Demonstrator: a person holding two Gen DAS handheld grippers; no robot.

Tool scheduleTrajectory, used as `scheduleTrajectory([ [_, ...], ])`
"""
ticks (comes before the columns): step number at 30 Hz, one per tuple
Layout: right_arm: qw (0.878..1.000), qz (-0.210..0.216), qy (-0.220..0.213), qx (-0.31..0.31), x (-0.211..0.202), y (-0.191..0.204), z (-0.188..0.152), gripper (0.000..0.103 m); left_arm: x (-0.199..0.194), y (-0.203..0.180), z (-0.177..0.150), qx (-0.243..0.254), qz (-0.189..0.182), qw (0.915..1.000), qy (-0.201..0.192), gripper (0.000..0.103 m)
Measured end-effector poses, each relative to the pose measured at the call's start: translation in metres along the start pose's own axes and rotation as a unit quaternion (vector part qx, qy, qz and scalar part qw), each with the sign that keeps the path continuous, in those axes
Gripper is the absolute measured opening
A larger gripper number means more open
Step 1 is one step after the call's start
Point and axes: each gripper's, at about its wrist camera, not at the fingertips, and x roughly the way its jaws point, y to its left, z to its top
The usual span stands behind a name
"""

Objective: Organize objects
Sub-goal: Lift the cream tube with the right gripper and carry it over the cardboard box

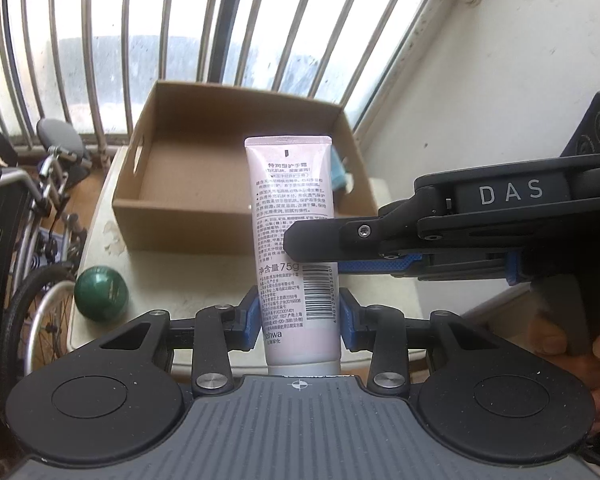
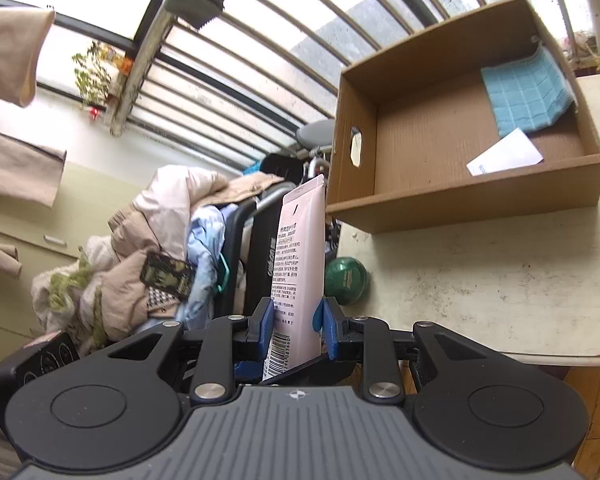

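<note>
My left gripper (image 1: pixel 298 322) is closed on the lower part of a pink hand cream tube (image 1: pixel 292 216), its blue pads (image 1: pixel 251 320) pressed against both sides just above the white cap. The tube stands upright in the middle of the left wrist frame, crimped end up. My right gripper (image 1: pixel 312 254) comes in from the right of that frame and crosses the tube near the barcode; in its own view (image 2: pixel 296 322) its pads flank the same tube (image 2: pixel 300 264), and they seem to be touching it, though the far pad's contact is hard to confirm.

Behind the tube, in the upper centre of the left view, sits an open cardboard box (image 1: pixel 204 224) on the pale table (image 1: pixel 188 280). In the right view's upper right, the box (image 2: pixel 460 204) holds a blue cloth (image 2: pixel 524 92) and a white paper slip (image 2: pixel 504 158). A green ball (image 1: pixel 101 289) rests at the table's left edge.
</note>
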Motion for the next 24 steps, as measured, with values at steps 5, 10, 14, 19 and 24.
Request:
scheduleTrajectory([
  [5,1.000,-0.004,-0.015,-0.007,-0.015,0.007,0.004,0.029,-0.004,-0.005,0.006,0.003,-0.008,0.9999,-0.013,0.037],
  [10,1.000,-0.005,-0.028,-0.010,-0.024,0.013,0.010,0.029,-0.010,-0.009,0.015,0.008,-0.015,0.9995,-0.027,0.037],
  [14,0.999,-0.005,-0.039,-0.011,-0.027,0.018,0.015,0.029,-0.011,-0.005,0.021,0.012,-0.021,0.9991,-0.035,0.037],
  [19,0.998,-0.005,-0.053,-0.015,-0.029,0.027,0.017,0.029,-0.014,-0.002,0.024,0.015,-0.025,0.9986,-0.043,0.037],
  [24,0.998,-0.005,-0.060,-0.011,-0.027,0.031,0.018,0.029,-0.018,0.000,0.024,0.017,-0.029,0.9983,-0.048,0.037],
])
